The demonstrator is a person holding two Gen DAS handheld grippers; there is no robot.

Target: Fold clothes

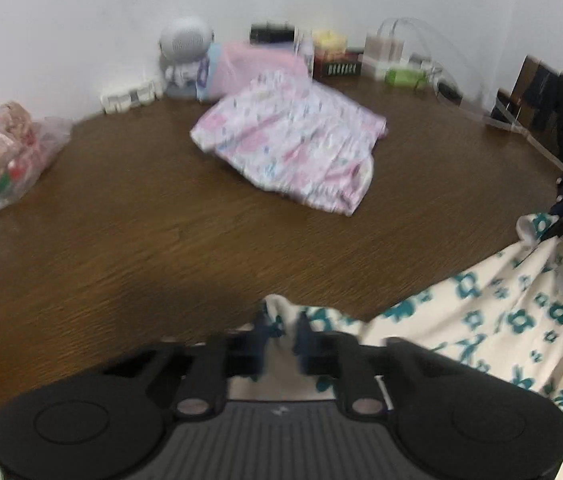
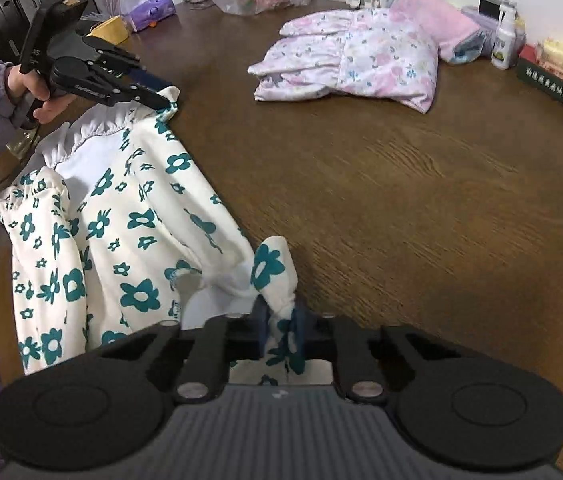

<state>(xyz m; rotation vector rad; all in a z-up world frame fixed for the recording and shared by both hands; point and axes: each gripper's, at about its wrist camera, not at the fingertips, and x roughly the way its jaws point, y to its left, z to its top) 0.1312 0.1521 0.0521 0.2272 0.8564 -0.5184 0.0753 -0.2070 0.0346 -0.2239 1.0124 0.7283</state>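
Gripping the cream floral garment at two corners — left gripper clamping one at upper left, right gripper pinching a bunched corner at bottom centre. Stretching diagonally between them along the wooden table edge.

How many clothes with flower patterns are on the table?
2: the cream garment with teal flowers held at the near edge by both tongs, and the pink flowered one folded farther back. Others may be hidden.

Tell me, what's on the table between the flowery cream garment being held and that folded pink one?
Only bare brown table separates the cream garment from the pink floral one; the right wrist view shows it best.
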